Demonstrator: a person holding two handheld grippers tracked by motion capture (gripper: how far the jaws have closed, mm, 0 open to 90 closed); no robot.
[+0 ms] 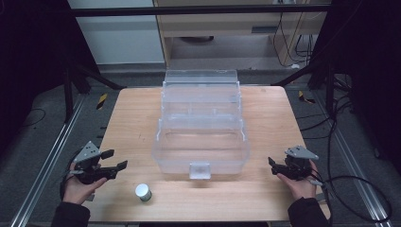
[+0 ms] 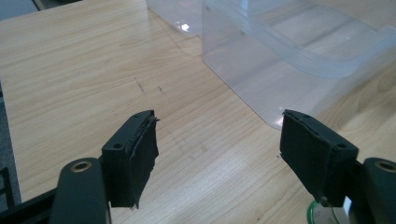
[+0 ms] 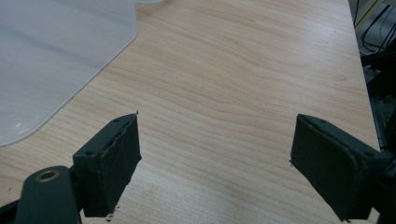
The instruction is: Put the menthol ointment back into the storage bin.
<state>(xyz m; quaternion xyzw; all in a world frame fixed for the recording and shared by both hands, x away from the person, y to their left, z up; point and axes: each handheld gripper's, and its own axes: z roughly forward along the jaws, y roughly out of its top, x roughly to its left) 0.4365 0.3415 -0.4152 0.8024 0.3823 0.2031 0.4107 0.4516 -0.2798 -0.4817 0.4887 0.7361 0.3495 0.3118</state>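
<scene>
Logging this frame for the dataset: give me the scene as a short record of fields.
surface: wooden table
container: clear plastic box, lid open, centre of table
small item: silver can, upright, near front edge, left of box latch
left gripper: open, holding nothing, left of the can
right gripper: open, holding nothing, right of the box
contact: neither gripper touches box or can

**Dim overhead view, brighter close views**

High view dim, corners falling to black; wooden surface (image 1: 142,118) evenly lit from above, soft shadows. Small glare spot on clear container (image 2: 186,27) in left gripper view. Both gripper views bright; tongs near the lens slightly soft, wood grain sharp.
</scene>
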